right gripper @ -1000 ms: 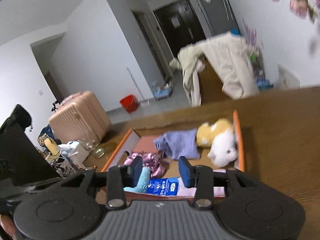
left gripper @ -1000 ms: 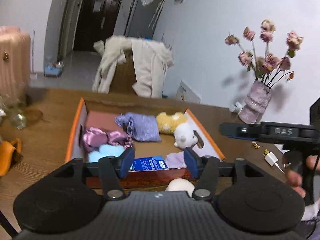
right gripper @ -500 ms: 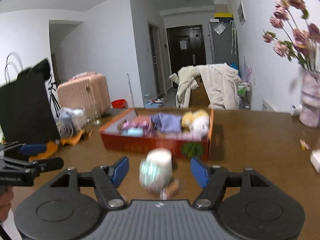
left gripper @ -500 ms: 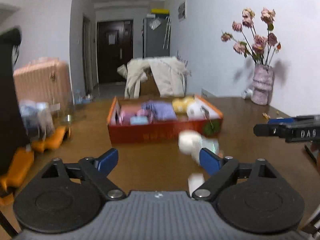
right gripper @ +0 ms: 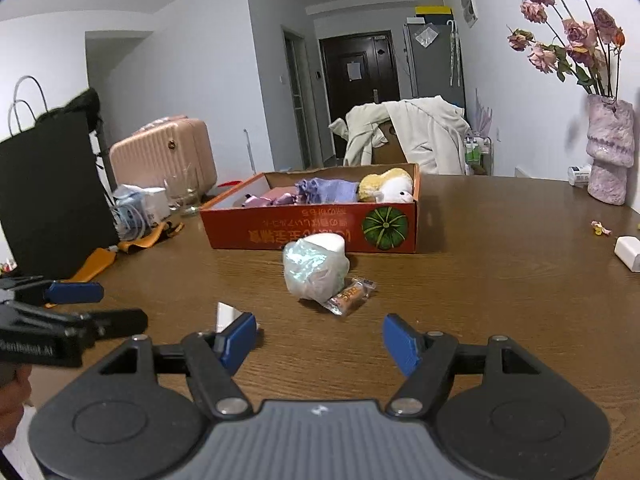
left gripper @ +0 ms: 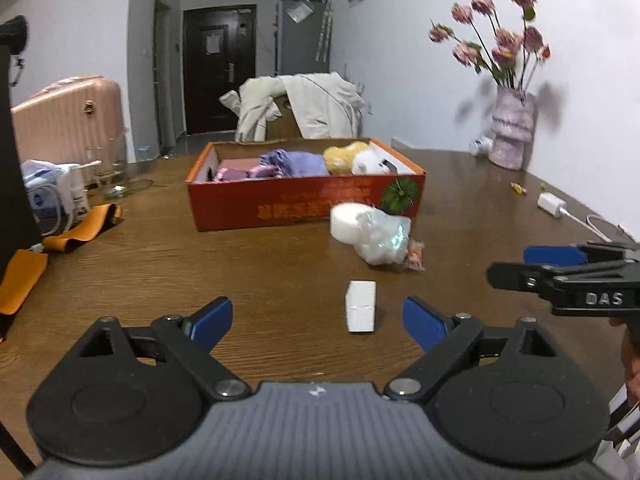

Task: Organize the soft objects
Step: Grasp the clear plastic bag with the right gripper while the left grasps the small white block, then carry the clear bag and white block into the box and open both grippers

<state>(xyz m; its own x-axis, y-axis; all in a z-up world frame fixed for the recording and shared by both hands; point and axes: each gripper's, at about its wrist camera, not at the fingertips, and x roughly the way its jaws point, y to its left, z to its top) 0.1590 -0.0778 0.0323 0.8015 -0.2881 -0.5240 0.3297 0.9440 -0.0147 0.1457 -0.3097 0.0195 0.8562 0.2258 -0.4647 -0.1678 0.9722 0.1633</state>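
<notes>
An orange cardboard box (left gripper: 304,200) (right gripper: 312,232) on the wooden table holds soft things: a purple cloth (left gripper: 296,162) (right gripper: 326,190), pink fabric (left gripper: 236,170), a yellow plush (left gripper: 344,154) and a white plush (right gripper: 394,192). In front of the box lies a white roll in clear wrap (left gripper: 370,232) (right gripper: 314,266), with a snack packet (right gripper: 350,296) beside it. A small white block (left gripper: 360,306) lies nearer. My left gripper (left gripper: 318,322) and right gripper (right gripper: 320,338) are open and empty, low over the table, well short of the box.
A pink vase with flowers (left gripper: 512,132) stands at the far right. A white charger and cable (left gripper: 554,204) lie at the right edge. Glass jar (left gripper: 114,166), bottles and orange straps (left gripper: 80,228) are on the left. A black bag (right gripper: 48,192) stands at the left.
Both grippers have pulled back from over the box to low above the table and opened wider. The wrapped roll now lies in front of the box.
</notes>
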